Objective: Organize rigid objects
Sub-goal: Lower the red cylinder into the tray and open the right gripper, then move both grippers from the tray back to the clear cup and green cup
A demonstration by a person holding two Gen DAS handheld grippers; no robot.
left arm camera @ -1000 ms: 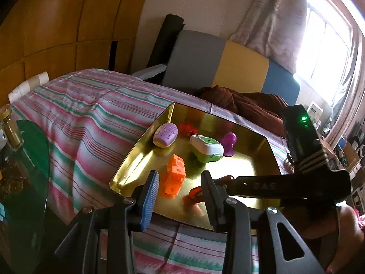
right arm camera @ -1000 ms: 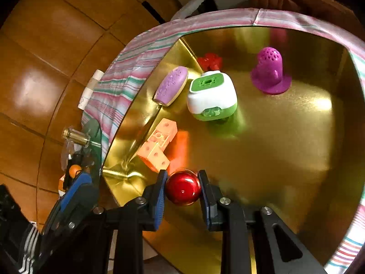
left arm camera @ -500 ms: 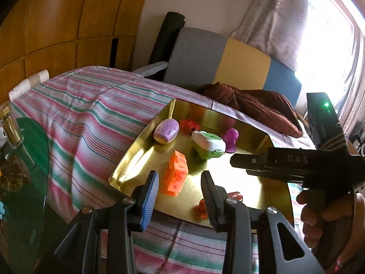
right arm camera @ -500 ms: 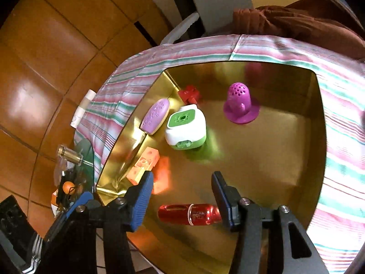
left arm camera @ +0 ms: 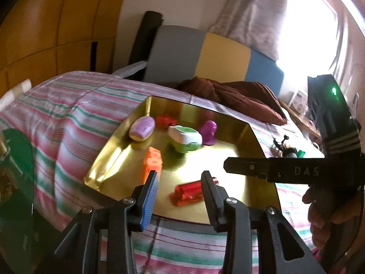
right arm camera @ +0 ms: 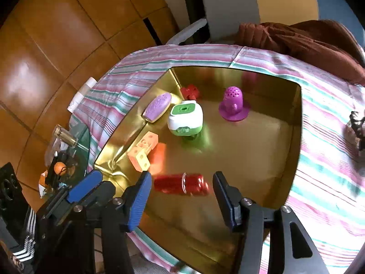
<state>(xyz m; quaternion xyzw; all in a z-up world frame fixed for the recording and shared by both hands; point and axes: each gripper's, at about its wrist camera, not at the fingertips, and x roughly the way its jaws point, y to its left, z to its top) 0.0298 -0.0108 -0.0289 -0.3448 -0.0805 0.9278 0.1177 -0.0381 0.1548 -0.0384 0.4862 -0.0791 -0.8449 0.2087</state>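
Gold tray (right arm camera: 294, 137) holds a red bottle (right arm camera: 181, 183) lying near its front edge. Right tongs (right arm camera: 181, 197) are opening above the bottle, pinching nothing; left tongs (left arm camera: 178, 196) are spread, empty

Home bedroom: striped bedspread (left arm camera: 75, 105), curtained window (left arm camera: 262, 16).

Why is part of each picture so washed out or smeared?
Left wrist view: the bright window overexposes the upper right, and glare flares on the shiny gold tray. Right wrist view: the red metallic cylinder and striped cloth look motion-blurred; fisheye bends the edges.
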